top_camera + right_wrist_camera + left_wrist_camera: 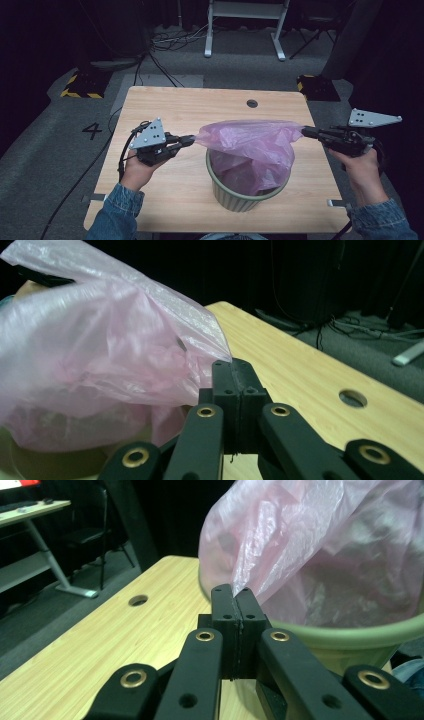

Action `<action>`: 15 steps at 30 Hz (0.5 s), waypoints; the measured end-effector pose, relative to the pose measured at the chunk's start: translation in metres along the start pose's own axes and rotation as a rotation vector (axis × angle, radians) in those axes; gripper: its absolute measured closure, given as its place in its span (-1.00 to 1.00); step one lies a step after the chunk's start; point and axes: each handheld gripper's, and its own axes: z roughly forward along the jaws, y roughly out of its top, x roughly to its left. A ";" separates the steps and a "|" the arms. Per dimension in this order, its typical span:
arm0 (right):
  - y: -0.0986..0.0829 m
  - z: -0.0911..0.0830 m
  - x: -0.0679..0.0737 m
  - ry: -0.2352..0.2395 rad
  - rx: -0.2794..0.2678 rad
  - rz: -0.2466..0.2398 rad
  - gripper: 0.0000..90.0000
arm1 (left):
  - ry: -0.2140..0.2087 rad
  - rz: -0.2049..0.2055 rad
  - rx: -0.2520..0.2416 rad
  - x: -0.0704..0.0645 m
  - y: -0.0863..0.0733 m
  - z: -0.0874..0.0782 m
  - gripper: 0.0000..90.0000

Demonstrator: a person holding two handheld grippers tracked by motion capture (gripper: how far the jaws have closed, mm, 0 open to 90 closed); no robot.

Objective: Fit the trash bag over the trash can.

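On wooden table point(165, 205) (dim, perhaps curtained room)

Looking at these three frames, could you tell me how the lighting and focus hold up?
High view: table evenly lit, surroundings dark. Left gripper view: pink bag glares and looks soft up close, jaws sharp. Right gripper view: bag brightly washed out at left, background nearly black.

Your table point(165, 105) is evenly lit from above against dark surroundings; soft shadows, slight overall blur, and near jaws look soft.
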 end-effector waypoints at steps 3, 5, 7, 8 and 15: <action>-0.008 -0.007 -0.004 -0.017 0.010 0.018 1.00 | 0.011 -0.007 0.010 0.000 -0.003 -0.004 0.99; -0.015 -0.012 -0.007 -0.027 0.014 0.035 1.00 | 0.014 -0.010 0.013 0.000 -0.005 -0.007 0.99; -0.022 -0.018 -0.010 -0.036 0.012 0.053 1.00 | 0.015 -0.013 0.017 0.000 -0.008 -0.010 0.99; -0.026 -0.021 -0.011 -0.041 0.014 0.061 1.00 | 0.017 -0.015 0.021 0.000 -0.010 -0.011 0.99; -0.043 -0.034 -0.009 -0.049 0.010 0.077 1.00 | 0.024 -0.020 0.050 0.000 -0.021 -0.022 0.99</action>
